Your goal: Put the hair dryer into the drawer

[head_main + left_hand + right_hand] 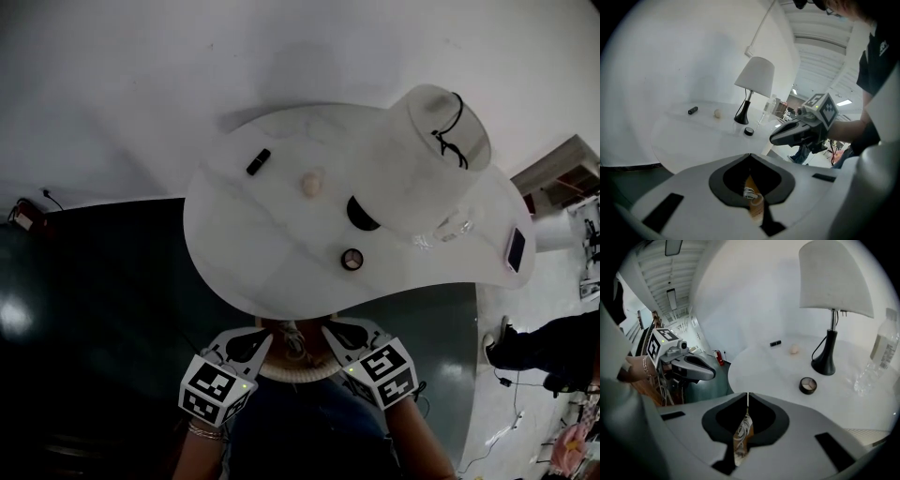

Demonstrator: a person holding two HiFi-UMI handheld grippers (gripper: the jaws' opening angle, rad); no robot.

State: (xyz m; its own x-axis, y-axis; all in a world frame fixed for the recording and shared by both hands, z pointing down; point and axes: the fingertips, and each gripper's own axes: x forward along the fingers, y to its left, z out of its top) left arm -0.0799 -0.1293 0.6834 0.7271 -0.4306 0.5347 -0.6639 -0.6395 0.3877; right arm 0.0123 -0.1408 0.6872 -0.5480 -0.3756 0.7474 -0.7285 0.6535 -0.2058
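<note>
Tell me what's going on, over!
Left gripper, right gripper: jaws shut, empty. Hair dryer and drawer not in view. Table ahead holds lamp, bottle.

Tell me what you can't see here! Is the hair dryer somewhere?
Hair dryer, drawer: in no view.
Small black thing: too small in every view to name.
Bottle: cut off by the right gripper view's edge; in the head view the lamp shade covers most of it.
Under the table: hidden by its top in all views.
</note>
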